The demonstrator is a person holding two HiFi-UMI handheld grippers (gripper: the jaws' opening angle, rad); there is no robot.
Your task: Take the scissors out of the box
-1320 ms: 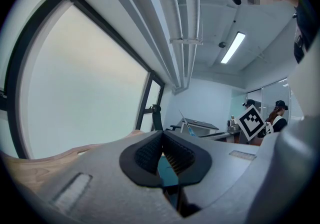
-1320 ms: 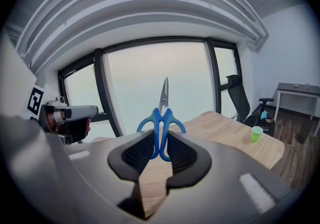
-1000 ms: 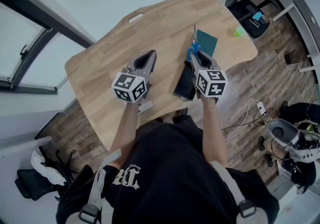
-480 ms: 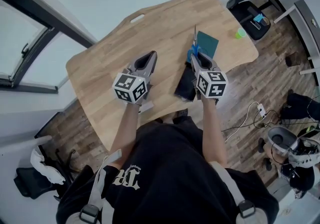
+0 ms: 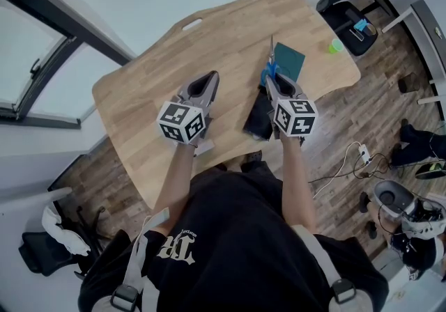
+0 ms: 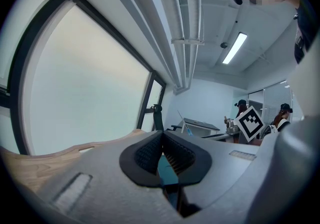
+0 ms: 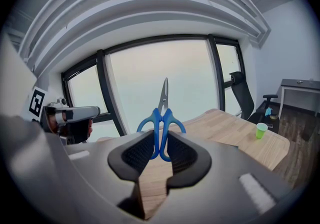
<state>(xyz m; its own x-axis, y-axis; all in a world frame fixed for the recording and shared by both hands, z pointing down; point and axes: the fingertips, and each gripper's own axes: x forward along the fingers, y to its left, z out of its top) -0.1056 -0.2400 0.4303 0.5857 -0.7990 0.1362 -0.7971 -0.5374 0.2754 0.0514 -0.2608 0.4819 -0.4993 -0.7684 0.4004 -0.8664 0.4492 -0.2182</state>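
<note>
The right tool point(image 7: 160, 135) is pinching the looped handles of the blue-handled steel scissors point(image 7: 162, 117). Its pads are pressing on both loops, so the pair is standing up with its closed blades pointing away from the person, probably to keep the tips clear. The scissors are hanging above the curved light wooden counter point(image 5: 209, 46), already out of the black rectangular box point(image 5: 258, 117) and near a teal rectangular piece point(image 5: 288, 60), apparently its lid. The left tool point(image 6: 162, 135) is hovering well apart, jaws pressed together on nothing, evidently not needed for this lift.
</note>
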